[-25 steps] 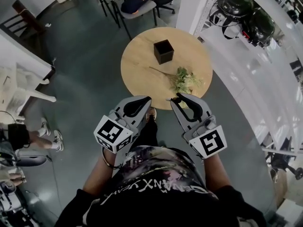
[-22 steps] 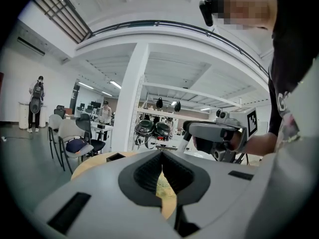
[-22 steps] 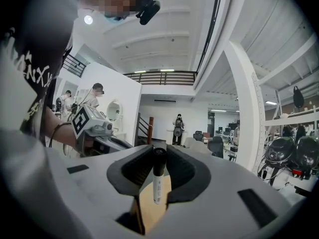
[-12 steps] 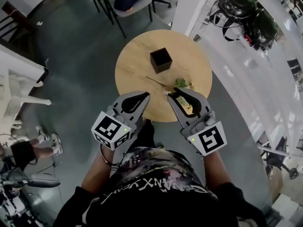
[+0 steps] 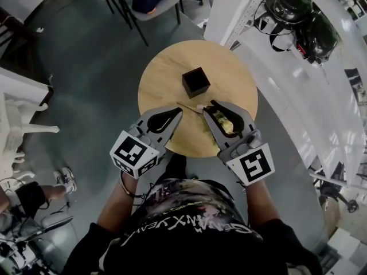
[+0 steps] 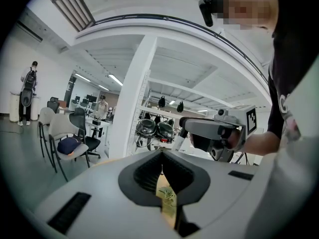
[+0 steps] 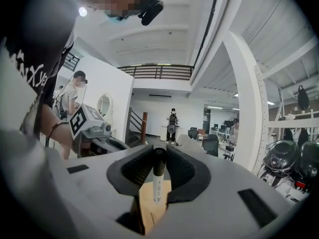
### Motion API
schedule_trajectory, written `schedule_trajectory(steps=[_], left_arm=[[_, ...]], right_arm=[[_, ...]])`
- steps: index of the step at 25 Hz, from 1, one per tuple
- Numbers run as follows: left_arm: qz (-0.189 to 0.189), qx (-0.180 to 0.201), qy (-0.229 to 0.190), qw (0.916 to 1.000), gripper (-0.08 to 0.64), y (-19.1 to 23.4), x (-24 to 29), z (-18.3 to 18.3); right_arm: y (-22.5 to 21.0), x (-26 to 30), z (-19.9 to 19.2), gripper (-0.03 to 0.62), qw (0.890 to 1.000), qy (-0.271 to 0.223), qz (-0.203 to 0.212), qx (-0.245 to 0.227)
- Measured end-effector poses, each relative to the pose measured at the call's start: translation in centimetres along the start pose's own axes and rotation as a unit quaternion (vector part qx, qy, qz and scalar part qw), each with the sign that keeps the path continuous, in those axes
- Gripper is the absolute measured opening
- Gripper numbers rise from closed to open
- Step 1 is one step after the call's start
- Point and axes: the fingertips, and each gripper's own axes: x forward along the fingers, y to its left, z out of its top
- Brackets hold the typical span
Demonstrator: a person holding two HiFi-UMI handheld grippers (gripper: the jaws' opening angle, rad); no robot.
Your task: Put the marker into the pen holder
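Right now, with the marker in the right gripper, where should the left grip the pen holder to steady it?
Pinch the top of the left wall of the pen holder, coming down from the side of the left gripper. It is an upright, open-topped square box, so one thin wall should fit the jaws, and the opening is left clear for the marker in the right gripper.

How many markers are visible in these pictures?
1. The marker is gripped in the right gripper, black cap at the jaw tips. More could hide inside the dark pen holder.
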Motion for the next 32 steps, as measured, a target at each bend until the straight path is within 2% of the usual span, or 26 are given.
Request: schedule_trajectory(steps=[5,9,20,25,27,32], left_arm=[[-0.011,-0.001,-0.004,0.9999,0.020,2.1,0.8,0.8],[-0.020,-0.001,-0.004,0.9998,0.020,3.7,1.2,1.3],[-0.041,0.003,-0.007,0.9991,0.020,6.0,3.0,1.8],[-0.030,0.010,-0.018,0.9993,0.020,6.9,3.7,2.0],[-0.022,0.016,-0.022,0.9994,0.019,7.3,4.2,1.8],[-0.018,0.024,-0.015,0.9994,0.020,8.1,5.9,0.7]], right_arm=[[-1.2,2.2,0.0,0.083,1.000,0.007,-0.011,0.000],[-1.5,3.5,-1.2,0.083,0.999,0.048,-0.013,0.001],[-3.2,5.5,-3.1,0.083,0.997,0.064,-0.036,0.006],[-4.1,6.3,-3.7,0.083,0.998,0.054,-0.045,0.006],[-4.6,6.4,-4.5,0.083,0.997,0.065,-0.048,0.008],[-5.9,7.0,-6.8,0.083,0.997,0.066,-0.045,0.017]])
